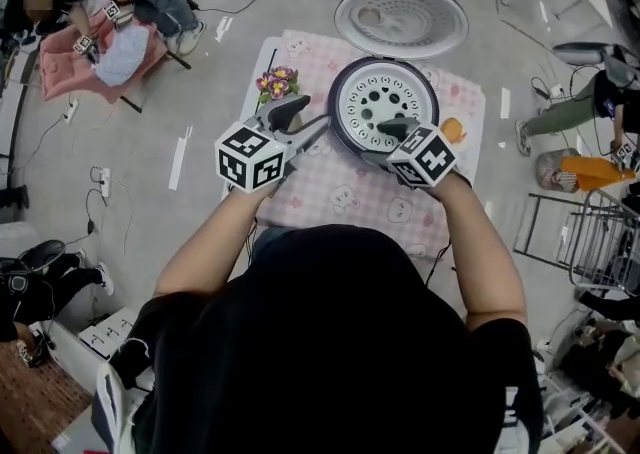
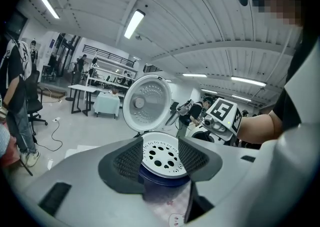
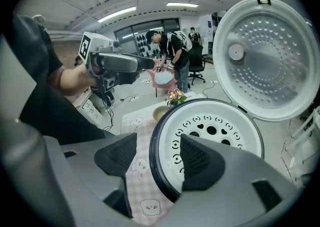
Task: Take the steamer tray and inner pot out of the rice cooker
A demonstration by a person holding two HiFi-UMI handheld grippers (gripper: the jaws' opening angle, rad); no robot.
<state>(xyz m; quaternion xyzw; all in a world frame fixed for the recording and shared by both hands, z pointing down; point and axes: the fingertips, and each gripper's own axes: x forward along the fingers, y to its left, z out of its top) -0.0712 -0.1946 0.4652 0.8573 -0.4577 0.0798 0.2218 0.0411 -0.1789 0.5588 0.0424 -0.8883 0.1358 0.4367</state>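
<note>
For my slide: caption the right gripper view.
Open right gripper frames the rice cooker rim; steamer tray inside, lid up.

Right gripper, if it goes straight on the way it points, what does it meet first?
Probably the cooker rim: the open right gripper straddles it, one jaw over the steamer tray, the other over the cloth. Depth is hard to judge.

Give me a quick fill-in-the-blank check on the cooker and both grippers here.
The lid of the rice cooker stands ____.
The steamer tray sits ____ the rice cooker.
The fingers of the right gripper are ____.
The left gripper holds ____.
Missing: open; inside; apart; nothing.
</note>
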